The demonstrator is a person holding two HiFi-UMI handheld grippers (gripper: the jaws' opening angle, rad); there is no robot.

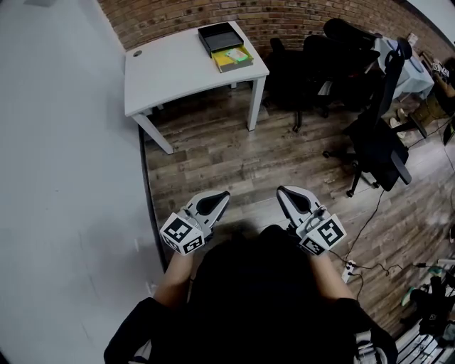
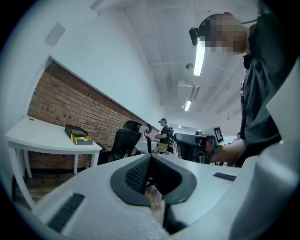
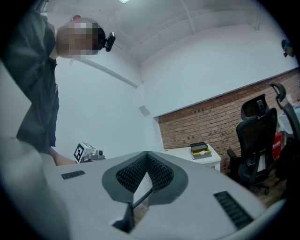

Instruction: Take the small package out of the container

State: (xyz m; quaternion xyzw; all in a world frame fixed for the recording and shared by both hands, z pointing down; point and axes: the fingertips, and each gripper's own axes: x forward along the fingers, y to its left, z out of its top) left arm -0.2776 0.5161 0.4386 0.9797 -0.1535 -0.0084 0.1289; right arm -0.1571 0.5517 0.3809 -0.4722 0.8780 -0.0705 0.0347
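Container (image 1: pixel 220 37) — black, rectangular (shallow) — on white desk (image 1: pixel 170 71).

We see bright, even light from ceiling strip lights (image 2: pixel 199 57), soft faint shadows, fisheye bulge, our corners dark, close foreground slightly blurred.

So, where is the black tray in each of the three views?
Head view: black tray at top centre, on the white table.
Left gripper view: left side, at middle height.
Right gripper view: right of centre.
Shared landmark: the brick wall behind it.
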